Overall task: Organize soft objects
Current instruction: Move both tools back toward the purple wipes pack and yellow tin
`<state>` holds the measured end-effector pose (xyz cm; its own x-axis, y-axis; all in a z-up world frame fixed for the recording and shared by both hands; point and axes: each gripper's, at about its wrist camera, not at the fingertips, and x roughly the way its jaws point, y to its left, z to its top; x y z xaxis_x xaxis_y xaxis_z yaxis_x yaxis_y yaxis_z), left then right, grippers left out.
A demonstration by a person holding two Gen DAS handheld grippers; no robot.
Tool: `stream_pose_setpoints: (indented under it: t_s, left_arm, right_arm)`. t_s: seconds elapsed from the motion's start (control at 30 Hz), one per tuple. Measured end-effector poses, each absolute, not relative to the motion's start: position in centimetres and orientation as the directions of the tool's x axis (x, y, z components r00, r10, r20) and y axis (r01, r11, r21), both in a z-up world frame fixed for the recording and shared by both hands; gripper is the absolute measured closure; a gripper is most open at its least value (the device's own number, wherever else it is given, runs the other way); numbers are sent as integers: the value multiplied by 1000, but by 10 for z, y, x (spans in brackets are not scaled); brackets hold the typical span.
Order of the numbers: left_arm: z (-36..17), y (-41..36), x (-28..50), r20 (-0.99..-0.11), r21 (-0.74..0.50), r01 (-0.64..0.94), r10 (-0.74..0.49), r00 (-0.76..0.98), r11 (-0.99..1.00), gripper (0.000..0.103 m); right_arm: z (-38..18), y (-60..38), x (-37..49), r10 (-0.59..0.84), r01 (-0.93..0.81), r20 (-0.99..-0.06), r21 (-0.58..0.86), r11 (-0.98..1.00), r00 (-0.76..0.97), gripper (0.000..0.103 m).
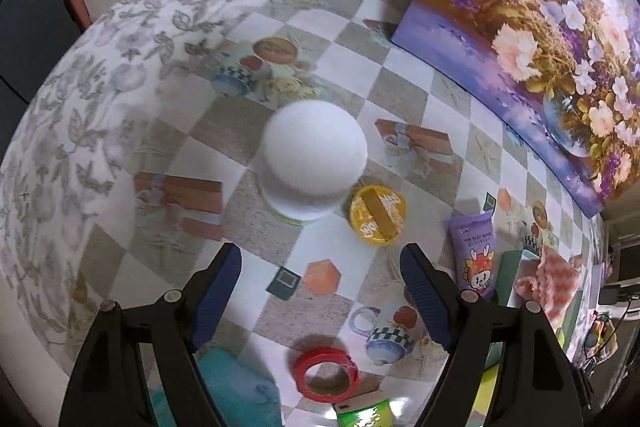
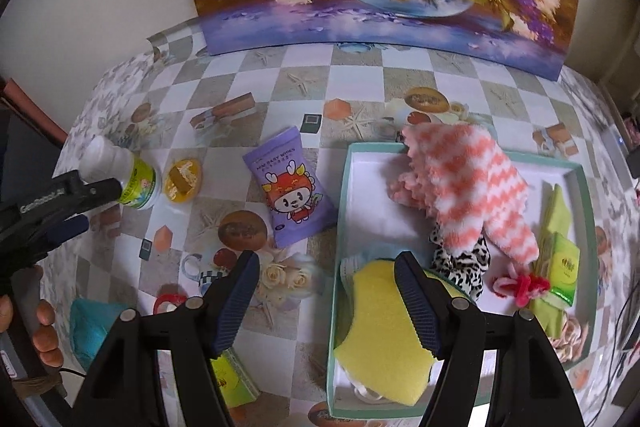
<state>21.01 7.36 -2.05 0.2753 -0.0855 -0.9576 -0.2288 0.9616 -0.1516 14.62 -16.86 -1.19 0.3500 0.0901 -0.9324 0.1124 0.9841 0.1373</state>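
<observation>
Right claw [image 2: 326, 301]: jaws apart, nothing between them, hanging over the near-left edge of the box [image 2: 340, 187] of soft goods. Left claw [image 1: 320, 291]: jaws apart, empty.
Teal cloth [image 2: 90, 327]: near-left on the bench [image 2: 304, 83], cut off by claw arms; likely closer to the left claw.
Wipes pack [image 2: 292, 191]: lies farther on, up-left of the right claw, long axis running near to far.
</observation>
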Motion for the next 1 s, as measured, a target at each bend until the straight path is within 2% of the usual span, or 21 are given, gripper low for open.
stream_pose_setpoints:
  t_s: [0.57, 0.73, 1.0]
  left_arm:
    - [-36, 54, 221, -956, -202, -197, -150, 251, 959, 21]
    - [-41, 53, 223, -956, -208, -212, -153, 249, 955, 21]
    - [-50, 50, 230, -955, -221, -244, -159, 251, 944, 21]
  right_arm:
    - [6, -161, 168, 105, 38, -907, 132, 991, 407, 30]
    - [-11, -136, 182, 182, -37, -909, 181, 983, 374, 30]
    - [-43, -125, 204, 215, -81, -922, 199, 977, 322, 30]
